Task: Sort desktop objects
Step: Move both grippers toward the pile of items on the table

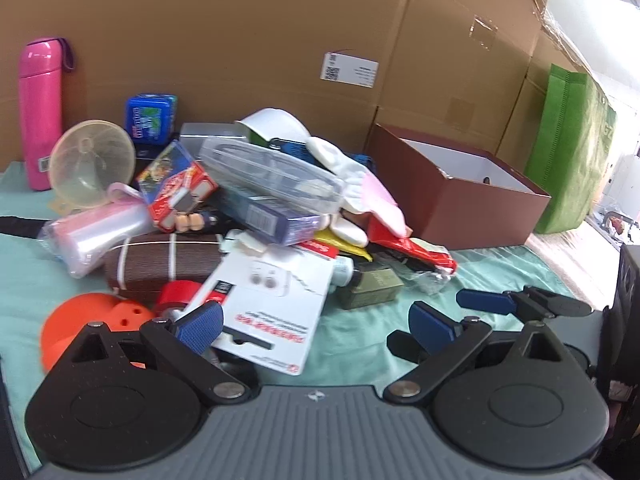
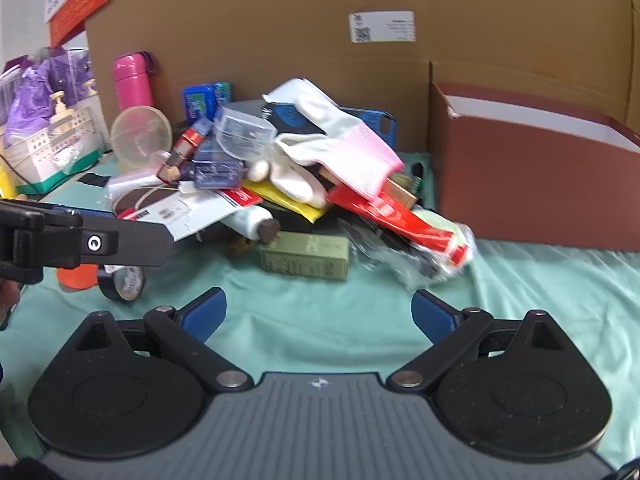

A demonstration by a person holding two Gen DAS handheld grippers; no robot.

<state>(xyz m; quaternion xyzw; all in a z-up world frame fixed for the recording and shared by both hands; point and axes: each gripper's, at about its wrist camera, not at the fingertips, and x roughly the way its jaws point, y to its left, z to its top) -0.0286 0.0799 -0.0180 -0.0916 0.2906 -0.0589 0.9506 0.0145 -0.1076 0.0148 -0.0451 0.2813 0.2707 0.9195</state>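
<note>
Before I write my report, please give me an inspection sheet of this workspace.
Surface: green cloth, wrinkled.
Job's things: mixed pile; olive box at its front, white-pink glove on top, brown box open at right.
Clutter: pink bottle upright, tape roll, orange disc.
Grippers: left gripper and right gripper open, holding nothing.
Cables: nothing seen.
Surroundings: cardboard wall, green bag.

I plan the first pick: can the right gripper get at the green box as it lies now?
Probably yes: the green box lies at the pile's front edge, bare cloth between it and the open right gripper.
</note>
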